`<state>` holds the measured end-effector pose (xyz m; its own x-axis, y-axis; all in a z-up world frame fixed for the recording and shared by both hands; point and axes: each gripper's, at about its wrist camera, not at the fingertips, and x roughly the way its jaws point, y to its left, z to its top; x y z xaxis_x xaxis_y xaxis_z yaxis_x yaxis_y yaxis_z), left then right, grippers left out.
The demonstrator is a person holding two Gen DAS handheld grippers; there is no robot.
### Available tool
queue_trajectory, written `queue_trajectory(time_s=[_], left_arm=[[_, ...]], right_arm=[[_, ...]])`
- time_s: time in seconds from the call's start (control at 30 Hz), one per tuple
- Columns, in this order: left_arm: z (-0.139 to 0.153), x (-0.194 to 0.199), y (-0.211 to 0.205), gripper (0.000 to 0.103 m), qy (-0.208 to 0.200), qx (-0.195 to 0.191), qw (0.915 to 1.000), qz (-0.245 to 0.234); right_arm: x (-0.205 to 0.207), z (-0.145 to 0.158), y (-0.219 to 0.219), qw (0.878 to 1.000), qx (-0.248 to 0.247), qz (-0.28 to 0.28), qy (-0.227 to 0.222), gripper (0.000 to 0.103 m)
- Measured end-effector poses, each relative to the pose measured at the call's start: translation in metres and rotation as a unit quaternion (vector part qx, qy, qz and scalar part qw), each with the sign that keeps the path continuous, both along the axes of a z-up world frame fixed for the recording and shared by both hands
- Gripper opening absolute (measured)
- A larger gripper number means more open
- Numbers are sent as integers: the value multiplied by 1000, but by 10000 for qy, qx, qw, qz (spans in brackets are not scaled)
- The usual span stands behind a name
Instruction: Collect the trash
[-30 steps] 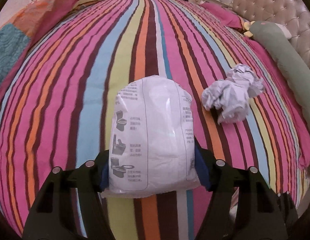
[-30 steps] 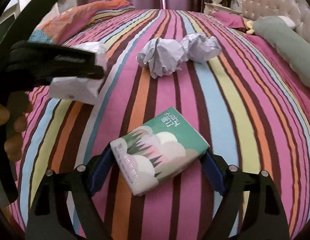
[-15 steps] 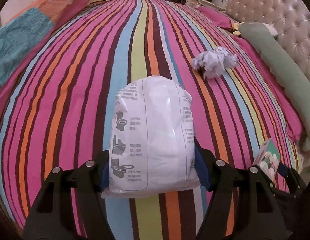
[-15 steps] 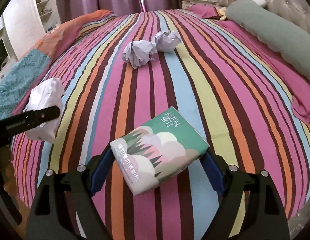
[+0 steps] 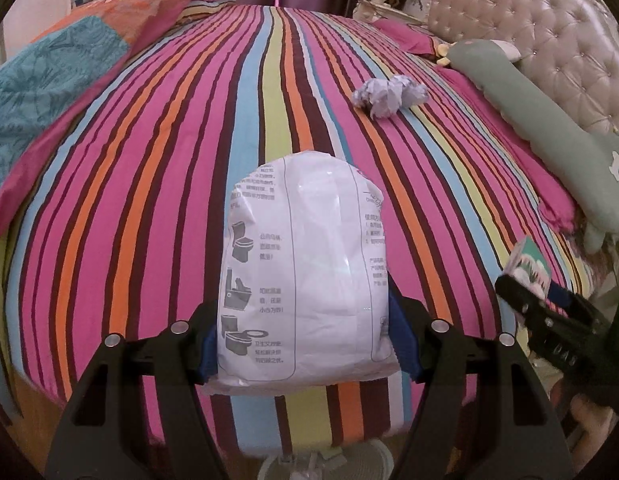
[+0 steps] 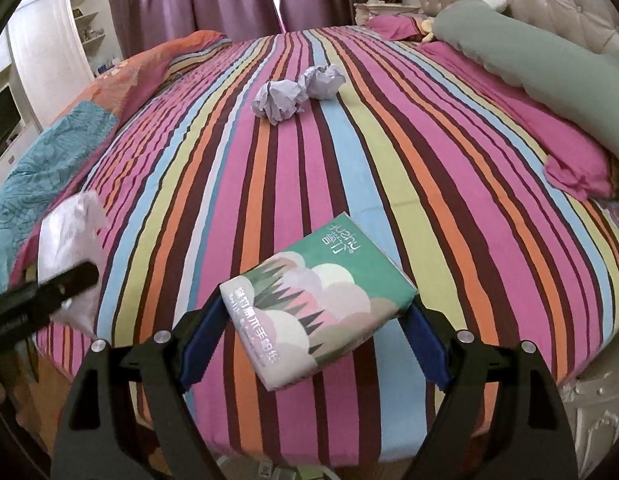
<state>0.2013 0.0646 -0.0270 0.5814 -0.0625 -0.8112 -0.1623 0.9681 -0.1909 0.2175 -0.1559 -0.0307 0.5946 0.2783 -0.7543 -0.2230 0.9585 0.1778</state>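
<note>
White plastic, printed with grey toilet diagrams, fills the left tool [image 5: 305, 344]: this white packet [image 5: 305, 280] is clamped between its blue pads, held above the near edge of the striped bed [image 5: 149, 200]. The right tool [image 6: 315, 344] grips a green tissue pack [image 6: 321, 300], tilted, also over the bed's near edge. Two crumpled paper balls [image 6: 297, 92] lie touching each other far up the bedspread, well apart from both tools, near a long green pillow [image 6: 549, 60].
</note>
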Motion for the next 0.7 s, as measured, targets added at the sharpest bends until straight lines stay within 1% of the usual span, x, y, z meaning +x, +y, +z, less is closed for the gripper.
queue_trajectory(time_s=[0.1,0.3,0.47,0.57,0.7], left_arm=[[-2,-19,-4,66,-33,-37,10000,-40],[-7,-64,-21,66,-90,54,9997,-198],[-17,-92,-34,66,-17,86,9995,-320],[-30,-111,-44,66,135,-16,9992,-370],[-48,-128,-52,66,359,-91,9986,-379]], right_arm=[[-14,3,-4,10000,60,-22,-59,79],[-44,3,-9,9998,177,12,-110,79],[-72,3,-11,9993,337,33,-140,79],[-83,2,-11,9991,398,19,-135,79],[-96,0,-10,9993,344,51,-132,79]])
